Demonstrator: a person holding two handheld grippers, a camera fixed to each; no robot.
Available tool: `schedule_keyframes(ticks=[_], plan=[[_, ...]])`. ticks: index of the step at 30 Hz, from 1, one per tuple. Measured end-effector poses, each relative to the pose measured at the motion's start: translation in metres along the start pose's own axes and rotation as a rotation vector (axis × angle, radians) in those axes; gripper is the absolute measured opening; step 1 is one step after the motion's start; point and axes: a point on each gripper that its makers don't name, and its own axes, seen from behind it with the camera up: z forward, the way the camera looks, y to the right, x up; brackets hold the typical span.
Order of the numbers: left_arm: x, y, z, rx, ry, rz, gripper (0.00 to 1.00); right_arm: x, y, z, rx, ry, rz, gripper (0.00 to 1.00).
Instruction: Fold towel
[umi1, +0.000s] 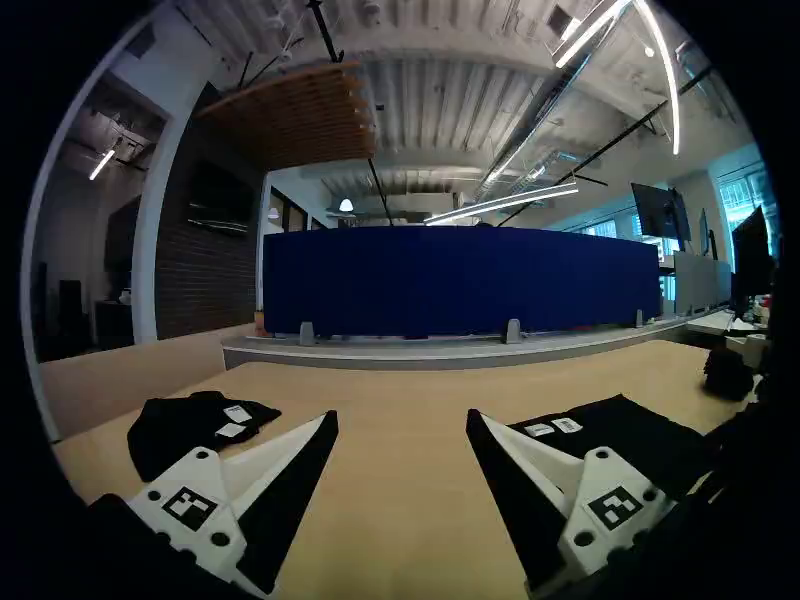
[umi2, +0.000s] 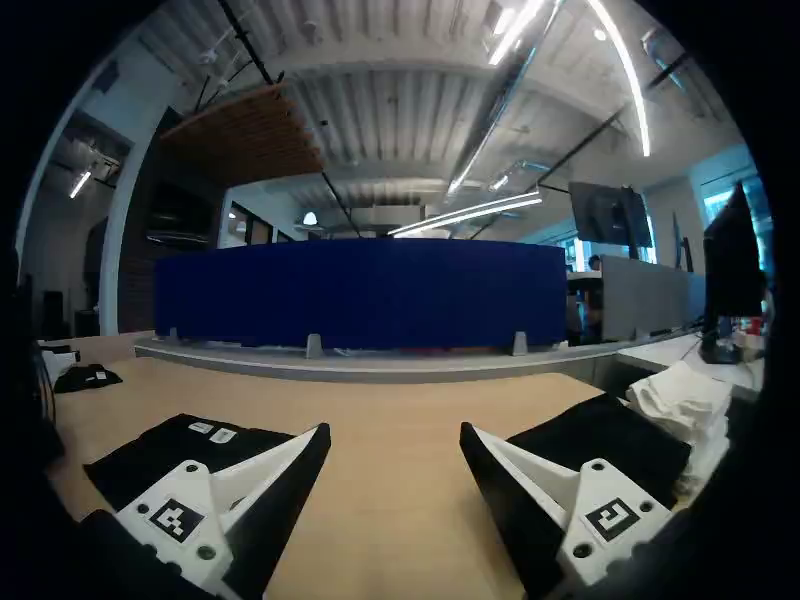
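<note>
Left gripper (umi1: 400, 416) and right gripper (umi2: 394, 428) both spread wide and empty, held low over the light wooden table (umi1: 400, 500), likely poised to grab; black folded cloth towels (umi1: 200, 425) lie flat on it either side, ungripped.

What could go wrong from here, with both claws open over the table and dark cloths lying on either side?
The left gripper and right gripper are both open and hold nothing. The folded black cloth lies in layers, so a pinch might catch only the top layer and pull the fold apart. The white towel stack sits close beside it; a wide sweep of the right gripper could knock it over.
</note>
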Motion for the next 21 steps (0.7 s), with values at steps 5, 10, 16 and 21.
schedule_keyframes(ticks=[5, 10, 16, 21], plan=[[-0.0005, 0.0002, -0.0006, 0.0, 0.0, 0.0, 0.95, 0.0005, 0.0002, -0.0005, 0.0, 0.001, 0.0, 1.0], [-0.0014, 0.0006, -0.0005, -0.002, -0.001, 0.001, 0.95, 0.0017, -0.0006, -0.0003, 0.0, 0.0, 0.0, 1.0], [-0.0001, -0.0003, -0.0001, 0.001, -0.003, 0.002, 0.95, 0.0, -0.0019, -0.0006, -0.001, 0.002, -0.001, 1.0], [-0.0003, -0.0012, -0.0001, 0.012, -0.02, 0.001, 0.95, 0.0006, 0.0002, -0.0015, -0.01, -0.006, -0.011, 1.0]])
